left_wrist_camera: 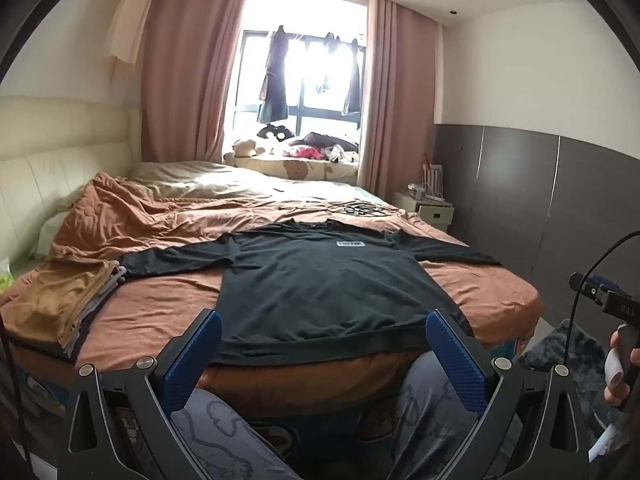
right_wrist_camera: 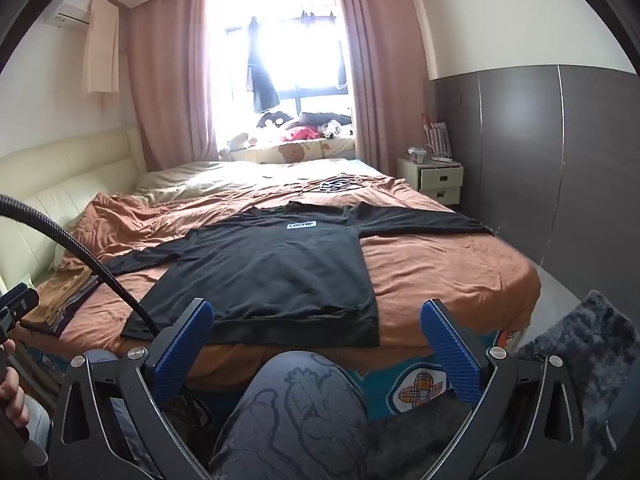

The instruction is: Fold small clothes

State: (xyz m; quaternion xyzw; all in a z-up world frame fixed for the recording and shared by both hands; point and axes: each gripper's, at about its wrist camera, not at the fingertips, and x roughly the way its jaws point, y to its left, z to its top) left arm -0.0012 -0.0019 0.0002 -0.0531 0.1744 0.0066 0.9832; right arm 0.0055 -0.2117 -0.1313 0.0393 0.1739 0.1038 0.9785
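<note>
Bedroom interior. A bed (left_wrist_camera: 460, 280) with a rust-orange cover and a cream padded headboard (left_wrist_camera: 48, 172) fills the middle of the room. Behind it, a bright window (right_wrist_camera: 288, 52) lets in strong daylight between pink curtains (right_wrist_camera: 168, 80); dark garments hang against the glass, and soft toys lie on the sill bench (left_wrist_camera: 296, 168). An air conditioner (right_wrist_camera: 70, 6) is mounted high on the white wall. Grey panelling (right_wrist_camera: 540, 152) covers the other side wall, beside a cream nightstand (right_wrist_camera: 434, 178). A dark shaggy rug (right_wrist_camera: 592, 344) lies on the floor.
</note>
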